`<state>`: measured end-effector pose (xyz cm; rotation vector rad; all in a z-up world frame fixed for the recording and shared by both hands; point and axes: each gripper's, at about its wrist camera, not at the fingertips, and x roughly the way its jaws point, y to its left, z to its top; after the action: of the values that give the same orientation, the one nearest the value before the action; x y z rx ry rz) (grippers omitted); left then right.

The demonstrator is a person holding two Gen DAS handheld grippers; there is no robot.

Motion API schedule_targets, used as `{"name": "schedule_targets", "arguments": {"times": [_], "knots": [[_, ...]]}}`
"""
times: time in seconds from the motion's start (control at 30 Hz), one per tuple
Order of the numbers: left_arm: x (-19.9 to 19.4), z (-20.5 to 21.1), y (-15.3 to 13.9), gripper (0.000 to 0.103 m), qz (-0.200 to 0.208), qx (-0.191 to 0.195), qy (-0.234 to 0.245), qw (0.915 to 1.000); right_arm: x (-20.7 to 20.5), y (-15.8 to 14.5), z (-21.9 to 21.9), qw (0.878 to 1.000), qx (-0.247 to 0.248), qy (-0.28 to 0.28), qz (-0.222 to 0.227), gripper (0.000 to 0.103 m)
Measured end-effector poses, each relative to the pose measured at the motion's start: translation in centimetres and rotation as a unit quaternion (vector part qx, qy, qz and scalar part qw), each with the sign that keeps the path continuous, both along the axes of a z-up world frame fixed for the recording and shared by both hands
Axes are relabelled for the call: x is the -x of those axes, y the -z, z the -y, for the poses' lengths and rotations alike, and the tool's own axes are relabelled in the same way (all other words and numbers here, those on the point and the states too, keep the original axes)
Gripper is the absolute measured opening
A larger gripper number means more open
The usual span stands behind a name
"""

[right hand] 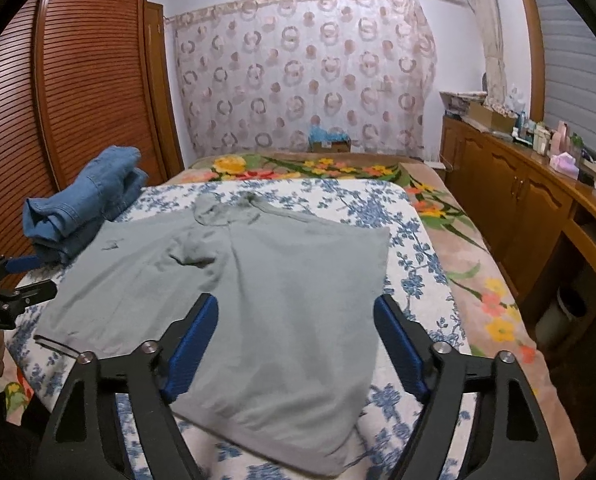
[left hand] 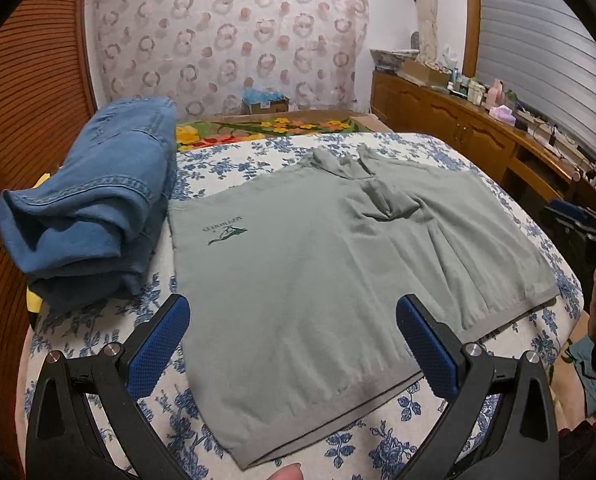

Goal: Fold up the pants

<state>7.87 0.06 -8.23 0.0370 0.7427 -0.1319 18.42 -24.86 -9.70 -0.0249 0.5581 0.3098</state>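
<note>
Denim, a folded blue pair of jeans (left hand: 93, 200), sits at the left edge of the blue-flowered white bedsheet (left hand: 378, 440). Beside it the grey-green knit pants (left hand: 338, 272) lie flat. My left gripper (left hand: 293, 352) and right gripper (right hand: 295, 344) hover above them, fingers spread, holding nothing.

Bed (right hand: 430, 216) with blue-floral sheet over a flowered blanket. Louvred wooden wardrobe (right hand: 93, 80) at left. Ring-patterned curtain (right hand: 306, 72) covers the far wall. Cluttered wooden sideboard (right hand: 514, 184) at right.
</note>
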Motion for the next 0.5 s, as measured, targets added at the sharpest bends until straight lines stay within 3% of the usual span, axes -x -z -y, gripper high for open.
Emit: {"name": "schedule_targets", "arguments": {"times": [0.17, 0.5], "knots": [[-1.1, 0.6, 0.9, 0.103, -0.013, -0.009, 0.012, 0.9998, -1.5, -0.4, 0.6, 1.0, 0.005, 0.0, -0.02, 0.069], [-2.3, 0.5, 3.2, 0.103, -0.046, -0.011, 0.019, 0.9987, -6.7, -0.6, 2.0, 0.996, 0.005, -0.003, -0.084, 0.044]]}}
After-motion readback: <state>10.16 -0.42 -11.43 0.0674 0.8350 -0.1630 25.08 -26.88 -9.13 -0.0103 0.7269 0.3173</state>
